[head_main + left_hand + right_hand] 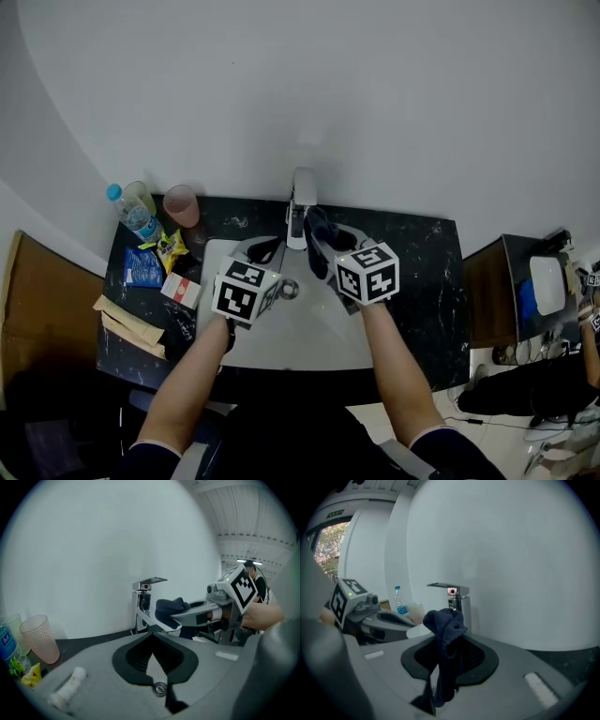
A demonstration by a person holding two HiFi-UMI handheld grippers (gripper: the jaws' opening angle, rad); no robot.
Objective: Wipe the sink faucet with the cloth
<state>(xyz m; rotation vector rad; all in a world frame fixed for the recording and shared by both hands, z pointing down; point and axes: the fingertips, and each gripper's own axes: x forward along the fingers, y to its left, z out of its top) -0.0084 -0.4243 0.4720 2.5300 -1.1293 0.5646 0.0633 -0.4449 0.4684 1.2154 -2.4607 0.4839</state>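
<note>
The chrome faucet (302, 202) stands at the back rim of the white sink (314, 333). My right gripper (325, 247) is shut on a dark blue cloth (317, 234), which is bunched just right of the spout. In the right gripper view the cloth (447, 634) hangs from the closed jaws in front of the faucet (457, 598). My left gripper (266, 249) is shut with nothing in it, just left of the spout. The left gripper view shows the faucet (143, 603) ahead with the cloth (170, 609) beside the spout.
On the dark counter (422, 281) left of the sink stand a water bottle (134, 214), a pink cup (183, 206), snack packets (147, 267), a small box (181, 289) and a brown paper bag (127, 323). A white wall rises behind the faucet.
</note>
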